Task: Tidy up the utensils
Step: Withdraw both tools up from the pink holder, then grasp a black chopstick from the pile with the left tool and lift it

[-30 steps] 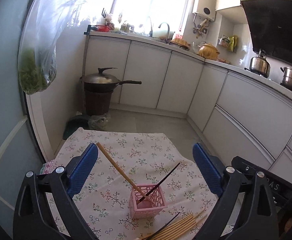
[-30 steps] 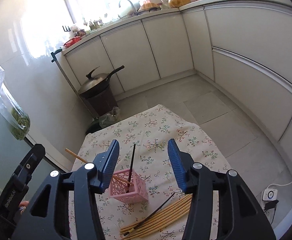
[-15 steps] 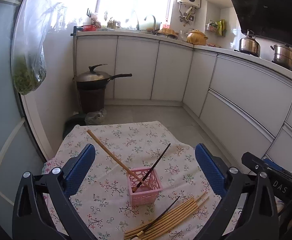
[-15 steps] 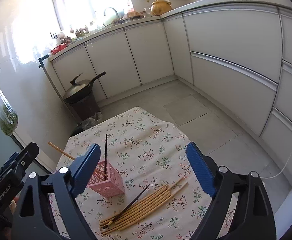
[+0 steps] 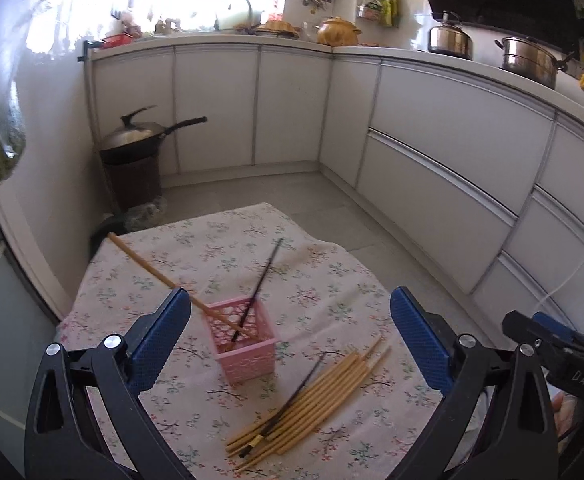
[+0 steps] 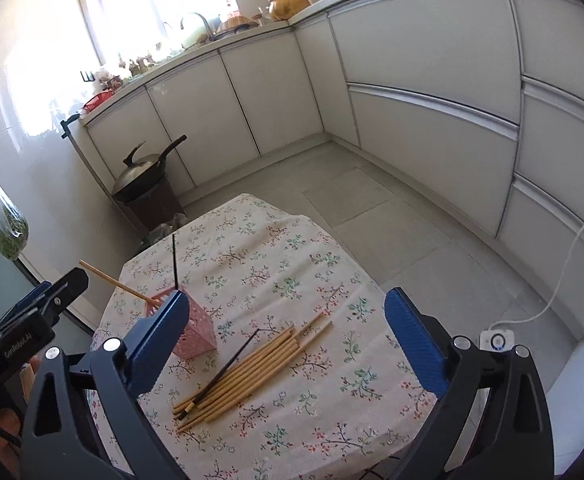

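- Two chopsticks already parked in the small pink lattice plastic basket (image 5: 245, 345): one long tan bamboo chopstick (image 5: 163, 278) leaning way out to the left, one thin black chopstick (image 5: 257, 286) leaning up and to the right.
- Plenty left to sort: loose bundle of tan bamboo chopsticks (image 6: 251, 372) lying flat on the floral-cloth surface (image 6: 324, 276), just beside the basket, with a second black chopstick (image 6: 227, 366) resting diagonally across the pile.
- Left gripper (image 5: 289, 342) hovering over basket and bundle, jaws spread wide, gripping nothing.
- Right gripper (image 6: 287, 344) same deal, jaws released and empty, bundle sitting between the blue pads (image 6: 412, 340) in its view.
- Probably lining up the next pick from the pile.
- Possible trouble: sticks packed touching each other, so closing on one could drag two or scatter the rest toward the surface edge.
- Also risky: basket looks light, and that leaning bamboo stick hangs far past the rim, so a bump from a jaw could tip the whole thing.
- Black stick on top crosses the tan ones, so grabbing from under it may flick it away.
- Readable writing: "GenRobot.AI" on the left gripper body seen from the right wrist view, "DAS" on the right gripper body seen from the left wrist view; nothing else legible.
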`<act>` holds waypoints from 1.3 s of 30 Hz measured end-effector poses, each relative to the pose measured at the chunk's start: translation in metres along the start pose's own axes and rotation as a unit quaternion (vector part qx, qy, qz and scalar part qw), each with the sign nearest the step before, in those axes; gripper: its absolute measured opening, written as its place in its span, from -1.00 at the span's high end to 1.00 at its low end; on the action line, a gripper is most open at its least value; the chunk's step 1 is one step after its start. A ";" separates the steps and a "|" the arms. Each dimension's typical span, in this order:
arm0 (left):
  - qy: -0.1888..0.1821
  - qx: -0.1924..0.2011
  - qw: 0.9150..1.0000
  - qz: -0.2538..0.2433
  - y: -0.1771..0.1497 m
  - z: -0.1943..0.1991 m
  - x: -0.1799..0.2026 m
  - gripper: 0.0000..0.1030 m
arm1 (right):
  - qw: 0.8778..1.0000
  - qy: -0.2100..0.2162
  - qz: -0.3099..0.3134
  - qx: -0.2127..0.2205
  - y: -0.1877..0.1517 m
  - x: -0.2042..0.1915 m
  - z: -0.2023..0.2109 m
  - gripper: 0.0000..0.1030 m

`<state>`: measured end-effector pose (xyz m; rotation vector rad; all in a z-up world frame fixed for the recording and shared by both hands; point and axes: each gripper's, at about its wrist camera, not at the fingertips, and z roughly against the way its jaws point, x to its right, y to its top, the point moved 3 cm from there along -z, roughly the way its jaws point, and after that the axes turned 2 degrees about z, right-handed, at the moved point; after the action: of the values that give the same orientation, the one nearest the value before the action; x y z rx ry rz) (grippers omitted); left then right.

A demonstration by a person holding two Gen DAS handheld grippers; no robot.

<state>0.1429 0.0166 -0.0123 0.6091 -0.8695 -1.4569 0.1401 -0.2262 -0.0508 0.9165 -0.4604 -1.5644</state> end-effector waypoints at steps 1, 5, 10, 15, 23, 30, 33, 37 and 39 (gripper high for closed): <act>-0.026 -0.014 1.000 -0.005 0.001 -0.006 0.008 -0.86 | 1.000 -0.003 -0.012 -0.007 -0.003 0.009 0.000 -0.85; -0.095 -0.082 0.990 -0.061 -0.005 -0.040 0.054 -0.86 | 0.997 -0.008 -0.068 -0.033 -0.010 0.044 -0.001 -0.85; -0.045 -0.181 0.969 -0.165 -0.032 -0.108 0.101 -0.78 | 0.993 -0.025 -0.113 -0.036 -0.011 0.078 -0.002 -0.85; 0.023 -0.309 0.931 -0.194 -0.064 -0.184 0.088 -0.32 | 0.986 -0.010 -0.148 -0.077 -0.018 0.097 -0.015 -0.85; 0.094 -0.379 0.890 -0.236 -0.089 -0.234 0.076 0.41 | 0.981 0.038 -0.161 -0.103 -0.016 0.094 -0.017 -0.85; 0.126 -0.409 0.877 -0.219 -0.102 -0.253 0.056 0.56 | 0.976 0.057 -0.179 -0.112 -0.014 0.101 -0.014 -0.85; 0.128 -0.414 0.877 -0.210 -0.107 -0.257 0.050 0.56 | 0.974 0.058 -0.188 -0.113 -0.014 0.105 -0.014 -0.85; 0.118 -0.410 0.883 -0.197 -0.112 -0.261 0.044 0.82 | 0.975 0.054 -0.180 -0.117 -0.015 0.103 -0.016 -0.85; 0.112 -0.401 0.887 -0.201 -0.113 -0.257 0.045 0.86 | 0.975 0.052 -0.176 -0.122 -0.017 0.102 -0.019 -0.85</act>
<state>0.2793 -0.0729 -0.2451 0.3131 0.0979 -1.8966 0.1452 -0.3166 -0.1047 0.9176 -0.0258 -1.8341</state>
